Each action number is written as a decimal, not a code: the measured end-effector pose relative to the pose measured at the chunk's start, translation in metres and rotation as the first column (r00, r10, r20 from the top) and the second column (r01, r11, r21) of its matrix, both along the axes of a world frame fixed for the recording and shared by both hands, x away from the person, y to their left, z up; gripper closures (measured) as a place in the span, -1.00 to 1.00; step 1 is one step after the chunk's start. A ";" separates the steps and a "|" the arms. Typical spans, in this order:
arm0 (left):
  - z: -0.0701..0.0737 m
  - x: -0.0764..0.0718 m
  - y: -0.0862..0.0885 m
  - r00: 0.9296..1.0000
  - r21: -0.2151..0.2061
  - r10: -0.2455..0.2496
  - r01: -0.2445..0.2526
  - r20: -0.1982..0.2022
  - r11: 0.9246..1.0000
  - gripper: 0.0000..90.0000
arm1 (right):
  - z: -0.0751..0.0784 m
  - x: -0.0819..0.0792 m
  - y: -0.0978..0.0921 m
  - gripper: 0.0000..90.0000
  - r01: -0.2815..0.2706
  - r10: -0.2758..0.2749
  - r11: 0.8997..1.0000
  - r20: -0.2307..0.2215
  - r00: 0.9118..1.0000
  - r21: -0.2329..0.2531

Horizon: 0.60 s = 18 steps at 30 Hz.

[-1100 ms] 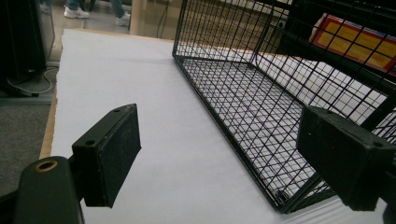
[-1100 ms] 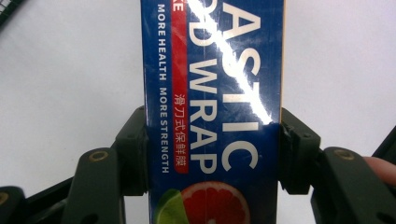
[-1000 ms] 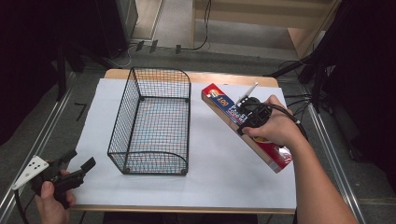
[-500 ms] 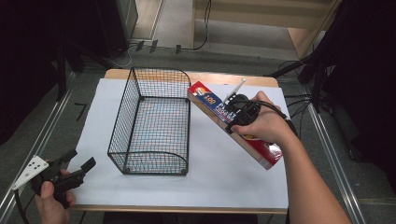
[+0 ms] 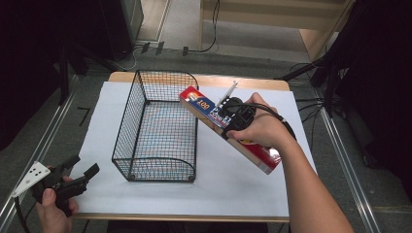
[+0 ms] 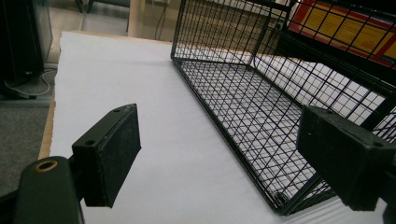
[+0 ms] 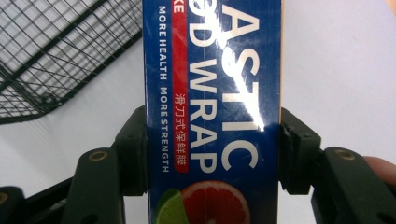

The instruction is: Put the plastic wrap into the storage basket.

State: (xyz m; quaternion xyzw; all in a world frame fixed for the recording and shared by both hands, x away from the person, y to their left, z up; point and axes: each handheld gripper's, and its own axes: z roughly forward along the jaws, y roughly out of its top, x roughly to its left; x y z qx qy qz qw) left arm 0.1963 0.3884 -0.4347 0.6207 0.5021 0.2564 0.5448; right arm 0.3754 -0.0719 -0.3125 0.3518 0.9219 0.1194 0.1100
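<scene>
Plastic wrap box [image 5: 228, 127] hangs tilted above the worktop [image 5: 243, 189], clamped across its width by the right claw [image 5: 232, 115], its upper end touching or just over the right rim of the wire basket [image 5: 155, 127]. In the right gripper view the two black jaws press flat against both long sides of the box [image 7: 219, 112], whose blue face carries white lettering and a picture of cut citrus; part of the basket [image 7: 51, 51] lies off to the upper left. The box's lower end points toward the right edge of the worktop, where the person's hand [image 5: 260, 130] grips the tool.

The left claw [image 5: 73, 177] waits off the near left corner of the worktop, spread wide and holding nothing. Its own view shows both pads apart [image 6: 114, 149], with the white sheet [image 6: 140, 116] and the basket's mesh floor [image 6: 243, 107] between them, and the box [image 6: 345, 28] high at the far side.

The step in hand looks like the carry: the box is lifted and being brought to the basket. The next move would call for raising the leading end clear of the rim, swinging the long box in line with the basket's length so that it fits, lowering it to the mesh floor, and only then loosening the jaws.
</scene>
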 end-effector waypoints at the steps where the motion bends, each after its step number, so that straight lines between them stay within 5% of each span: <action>1: 0.000 0.000 0.000 1.000 0.000 0.000 0.000 0.000 1.000 -0.69 | 0.000 0.000 0.003 -0.07 -0.011 0.011 1.000 0.000 1.000 0.004; 18: 0.001 0.000 0.000 1.000 -0.002 0.000 0.000 0.002 1.000 -0.69 | 0.000 -0.002 0.050 -0.07 -0.081 0.081 0.997 -0.002 0.997 0.014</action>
